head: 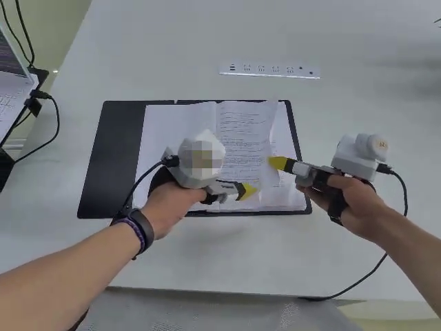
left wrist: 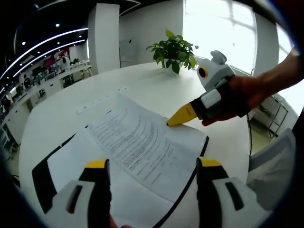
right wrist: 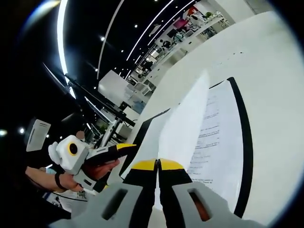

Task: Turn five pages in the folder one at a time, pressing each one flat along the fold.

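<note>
Right gripper (right wrist: 157, 165) first: jaws pressed together on the outer edge of one page (right wrist: 187, 123), and that sheet is up off the stack, standing in a curve above the printed page beneath it. Left gripper (left wrist: 153, 164) is the opposite: jaws wide apart, gripping nothing, hovering over the near edge of the folder (head: 114, 158) and aimed across the open pages. The folder lies open and flat on the white table (head: 207, 41), black cover bare on the person's left, a power strip (head: 269, 70) well beyond it. That page is thin and floppy, I'd say: light, sagging under its own weight, quick to crease or tear if yanked. The free outer edge, away from the spine, is the place to pinch, then a gentle arc over. The left gripper looks ready to press along the fold once the sheet lands.
</note>
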`<state>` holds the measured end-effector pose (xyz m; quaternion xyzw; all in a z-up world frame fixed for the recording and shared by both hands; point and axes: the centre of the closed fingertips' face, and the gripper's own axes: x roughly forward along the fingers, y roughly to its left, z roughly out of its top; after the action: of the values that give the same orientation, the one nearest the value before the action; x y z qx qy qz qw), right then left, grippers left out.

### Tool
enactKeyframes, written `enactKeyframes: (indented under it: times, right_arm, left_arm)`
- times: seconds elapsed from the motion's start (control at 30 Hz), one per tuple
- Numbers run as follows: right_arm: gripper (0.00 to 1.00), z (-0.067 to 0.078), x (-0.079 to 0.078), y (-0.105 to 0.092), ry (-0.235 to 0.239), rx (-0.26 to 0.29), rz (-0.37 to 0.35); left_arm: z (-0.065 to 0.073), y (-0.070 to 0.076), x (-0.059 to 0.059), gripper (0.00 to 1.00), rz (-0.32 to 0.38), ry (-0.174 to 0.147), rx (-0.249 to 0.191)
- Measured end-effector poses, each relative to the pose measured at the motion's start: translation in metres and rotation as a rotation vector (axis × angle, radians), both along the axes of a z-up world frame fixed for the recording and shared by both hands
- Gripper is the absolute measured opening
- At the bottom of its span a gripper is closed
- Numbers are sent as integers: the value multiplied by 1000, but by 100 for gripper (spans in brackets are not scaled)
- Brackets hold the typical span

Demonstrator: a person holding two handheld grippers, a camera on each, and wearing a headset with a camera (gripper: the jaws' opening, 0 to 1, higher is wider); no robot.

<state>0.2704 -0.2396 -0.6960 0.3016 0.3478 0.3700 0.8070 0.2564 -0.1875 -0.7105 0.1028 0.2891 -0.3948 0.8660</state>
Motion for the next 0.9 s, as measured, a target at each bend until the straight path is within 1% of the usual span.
enactKeyframes:
  times: [0.03,0.17,0.2,0.23,0.3,0.37,0.47,0.5,0.53,0.6,0.67,0.7,0.77,0.83,0.87,0.9]
  right_arm:
    - [0,1,0,3,-2,1,4]
    - [0,10,0,24,-17,11,32]
    - [0,11,0,28,-21,12,37]
    - [0,12,-1,32,-22,12,42]
    - [0,13,-2,41,-24,13,55]
    - [0,13,-3,51,-26,15,70]
    - [0,15,-6,66,-30,17,98]
    - [0,16,-7,71,-32,16,106]
    - [0,17,-8,75,-34,18,112]
    - [0,18,-10,87,-33,23,132]
    - [0,18,-12,96,-34,23,149]
    - [0,17,-12,100,-32,24,156]
    - [0,17,-14,109,-31,24,172]
    - [0,18,-16,115,-31,24,185]
    - [0,17,-16,117,-31,23,191]
    - [0,17,-17,121,-27,23,197]
  left_arm:
    - [0,3,-1,74,3,-1,0]
    - [4,26,-3,74,39,-5,-10]
    - [5,29,-3,74,43,-7,-10]
    - [6,35,-3,74,51,-10,-10]
    - [11,45,-6,74,70,-14,-21]
    - [12,56,-7,74,86,-16,-27]
    - [13,71,-10,74,98,-17,-27]
    - [12,79,-12,74,106,-16,-23]
    - [12,81,-13,74,108,-16,-22]
    - [12,94,-16,74,124,-16,-21]
    - [14,102,-19,74,135,-18,-22]
    - [15,105,-21,74,142,-17,-23]
    - [18,115,-20,75,154,-22,-24]
    - [20,123,-24,75,170,-20,-30]
    - [20,127,-24,75,177,-18,-34]
    - [20,134,-24,75,191,-21,-37]
